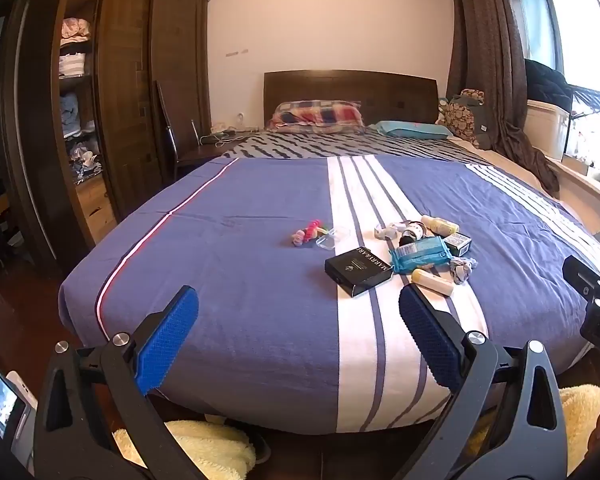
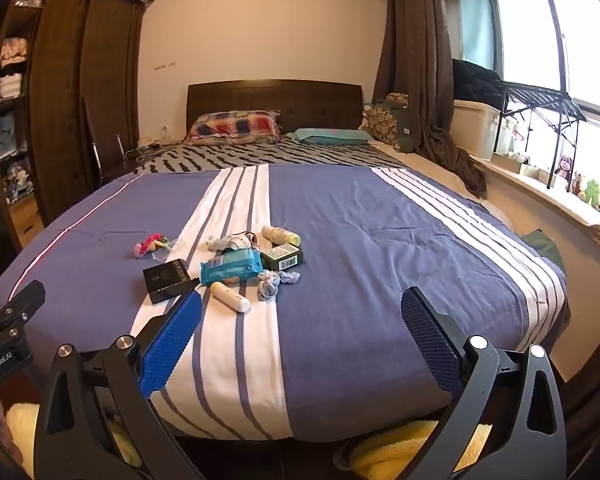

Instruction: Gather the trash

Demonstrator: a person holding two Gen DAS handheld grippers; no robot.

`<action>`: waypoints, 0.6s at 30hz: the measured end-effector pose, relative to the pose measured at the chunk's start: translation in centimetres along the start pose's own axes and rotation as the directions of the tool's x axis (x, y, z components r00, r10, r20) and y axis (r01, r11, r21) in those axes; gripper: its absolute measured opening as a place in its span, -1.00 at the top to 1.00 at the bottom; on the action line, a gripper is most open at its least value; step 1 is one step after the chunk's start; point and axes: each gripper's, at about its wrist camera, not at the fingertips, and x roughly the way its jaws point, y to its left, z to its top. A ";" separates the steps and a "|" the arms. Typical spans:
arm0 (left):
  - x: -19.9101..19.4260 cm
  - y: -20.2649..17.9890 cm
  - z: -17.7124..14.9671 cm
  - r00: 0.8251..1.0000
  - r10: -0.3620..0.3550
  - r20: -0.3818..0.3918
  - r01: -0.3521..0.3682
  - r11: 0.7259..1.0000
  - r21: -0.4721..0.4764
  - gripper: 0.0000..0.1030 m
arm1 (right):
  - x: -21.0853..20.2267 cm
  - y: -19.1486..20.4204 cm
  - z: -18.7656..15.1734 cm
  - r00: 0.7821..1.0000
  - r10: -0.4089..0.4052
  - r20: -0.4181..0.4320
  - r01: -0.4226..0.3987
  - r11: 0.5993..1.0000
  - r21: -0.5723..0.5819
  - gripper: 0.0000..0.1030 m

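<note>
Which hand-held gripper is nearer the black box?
Left, slightly. The black box lies just beyond the left hand-held gripper, toward its right finger; it sits left of the right hand-held gripper.

A cluster of trash (image 2: 236, 264) is scattered mid-bed: a black box (image 2: 168, 280), a blue wipes pack (image 2: 231, 266), pale bottles, crumpled wrappers.

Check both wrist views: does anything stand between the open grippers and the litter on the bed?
Nothing visible does. Only bare bedspread lies between the open left gripper, the open right gripper and the litter pile.
</note>
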 end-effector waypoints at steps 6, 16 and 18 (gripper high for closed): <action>-0.3 0.2 0.1 1.000 0.004 -0.001 -0.004 1.000 0.004 -0.85 | 0.0 0.1 0.0 1.000 -0.001 -0.009 0.001 1.000 0.000 -0.94; -0.8 0.8 0.7 1.000 0.022 0.010 -0.022 1.000 0.001 -0.85 | -0.1 0.0 0.2 1.000 0.009 0.000 -0.009 1.000 0.003 -0.94; -1.0 0.8 0.8 1.000 0.023 0.014 -0.023 1.000 0.004 -0.85 | -0.3 0.0 0.1 1.000 0.011 0.006 -0.011 1.000 0.006 -0.94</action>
